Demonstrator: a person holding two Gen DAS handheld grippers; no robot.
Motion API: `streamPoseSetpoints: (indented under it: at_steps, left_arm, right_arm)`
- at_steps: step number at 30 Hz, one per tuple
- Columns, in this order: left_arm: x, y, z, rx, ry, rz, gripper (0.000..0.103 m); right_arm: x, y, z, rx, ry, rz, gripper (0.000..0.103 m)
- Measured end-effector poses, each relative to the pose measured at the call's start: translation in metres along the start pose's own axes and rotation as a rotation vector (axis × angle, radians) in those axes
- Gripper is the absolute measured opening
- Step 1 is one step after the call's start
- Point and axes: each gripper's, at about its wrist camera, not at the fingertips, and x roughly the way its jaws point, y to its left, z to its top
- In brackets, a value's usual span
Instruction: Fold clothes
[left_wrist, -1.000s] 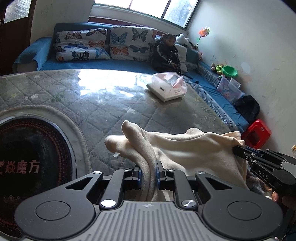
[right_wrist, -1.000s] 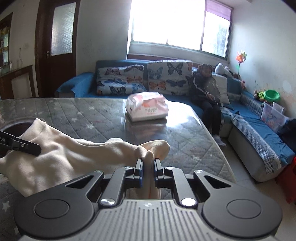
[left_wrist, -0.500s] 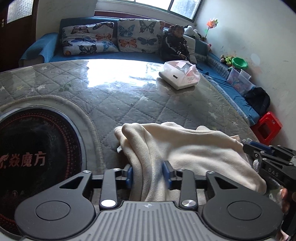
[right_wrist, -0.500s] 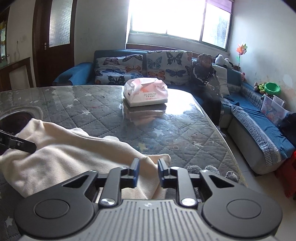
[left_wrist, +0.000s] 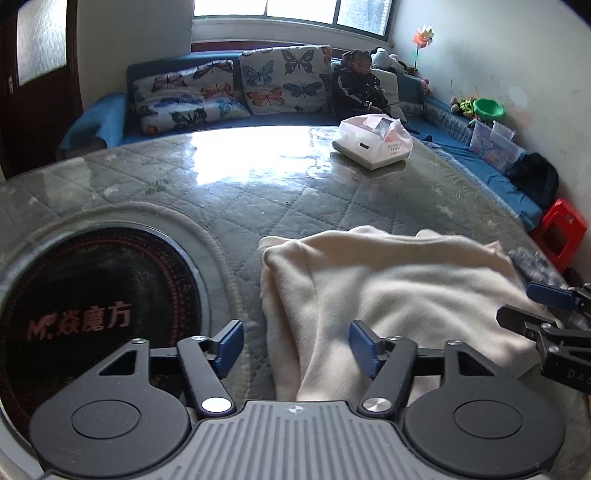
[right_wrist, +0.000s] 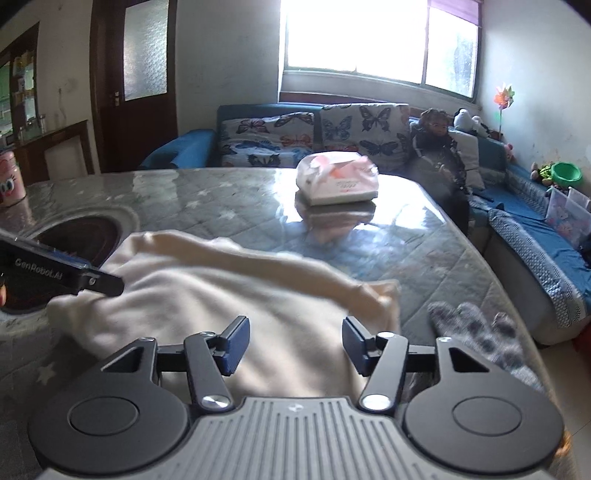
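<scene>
A cream garment (left_wrist: 388, 291) lies folded in a low heap on the quilted grey table (left_wrist: 258, 192); it also shows in the right wrist view (right_wrist: 236, 291). My left gripper (left_wrist: 296, 347) is open, its blue pads spread wide over the garment's near left edge, holding nothing. My right gripper (right_wrist: 293, 341) is open above the garment's near right part, empty. The right gripper's fingers (left_wrist: 546, 306) show at the right edge of the left wrist view. The left gripper's finger (right_wrist: 62, 273) shows at the left of the right wrist view.
A round black hotplate (left_wrist: 92, 310) with red characters is set into the table at the left. A tissue pack (right_wrist: 338, 181) stands at the far side. A grey spotted cloth (right_wrist: 480, 339) lies by the table's right edge. A blue sofa (left_wrist: 229, 92) with a seated child stands behind.
Both grippers let go of the cream garment and opened wide. The garment dropped from a held-up bunch to a flat heap on the table. Both grippers drew back toward me.
</scene>
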Motion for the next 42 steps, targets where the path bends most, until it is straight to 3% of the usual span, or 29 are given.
streamPoseSetpoints:
  at_steps: [9,16,18,42]
  left_arm:
    - [-0.010,0.005,-0.014,0.017,-0.022,0.048,0.086]
    - [-0.028,0.004,-0.025,0.024,-0.049,0.053,0.098]
    - [-0.032,0.004,-0.030,0.029,-0.050,0.050,0.101]
    - [-0.071,0.010,-0.092,-0.014,-0.043,0.063,0.103]
  right_arm:
    - [-0.018,0.006,-0.014,0.006,-0.008,-0.031,0.084]
    - [-0.034,0.015,-0.016,0.034,-0.022,-0.034,0.093]
    - [-0.038,0.019,-0.018,0.045,-0.030,-0.037,0.102]
    - [-0.074,0.064,-0.049,0.055,-0.007,-0.022,0.103]
